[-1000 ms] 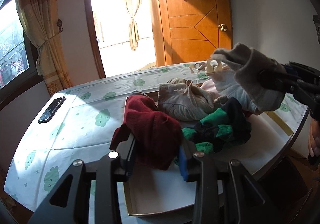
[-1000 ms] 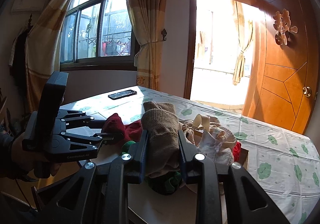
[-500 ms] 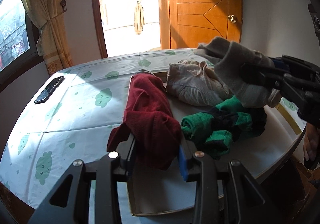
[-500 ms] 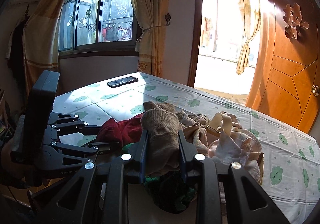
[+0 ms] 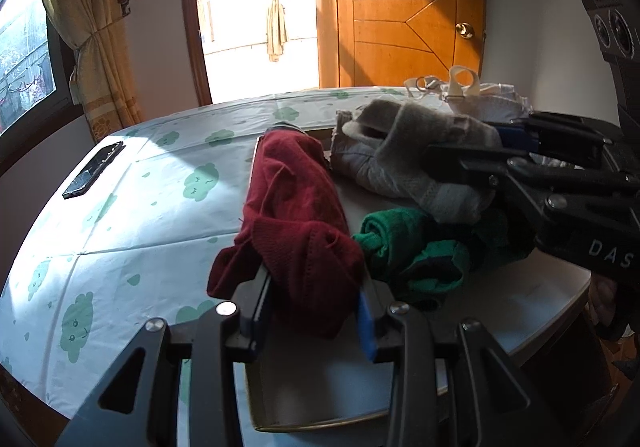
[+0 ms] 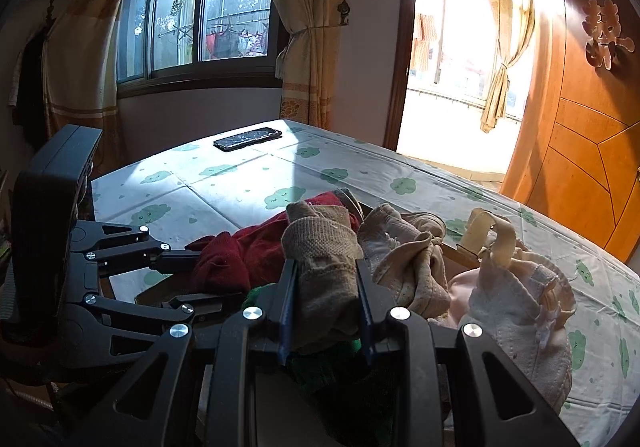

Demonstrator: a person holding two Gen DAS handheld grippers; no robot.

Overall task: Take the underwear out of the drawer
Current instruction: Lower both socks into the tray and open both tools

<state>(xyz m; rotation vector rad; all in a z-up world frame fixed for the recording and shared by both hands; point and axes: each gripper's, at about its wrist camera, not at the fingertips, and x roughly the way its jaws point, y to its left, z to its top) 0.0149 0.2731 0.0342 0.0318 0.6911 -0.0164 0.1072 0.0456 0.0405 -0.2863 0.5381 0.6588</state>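
My left gripper (image 5: 314, 311) is shut on a dark red knitted garment (image 5: 296, 215) that drapes over the left wall of the open drawer (image 5: 520, 303). My right gripper (image 6: 326, 307) is shut on a beige-grey knitted garment (image 6: 324, 247), also seen in the left wrist view (image 5: 416, 163), held above the drawer. A green and black garment (image 5: 420, 251) lies in the drawer under it. A pale cloth bundle (image 6: 404, 259) and white underwear with straps (image 6: 520, 287) lie at the drawer's far end. The left gripper shows in the right wrist view (image 6: 200, 275).
The drawer rests on a table with a white cloth with green cloud prints (image 5: 132, 207). A black phone (image 5: 94, 169) lies at its far left corner. A window, curtains, a bright doorway and a wooden door (image 5: 400, 7) stand behind.
Both grippers have kept their hold. The left wrist view has risen and turned left over the red garment. The right gripper with the beige garment has sunk closer to the drawer.
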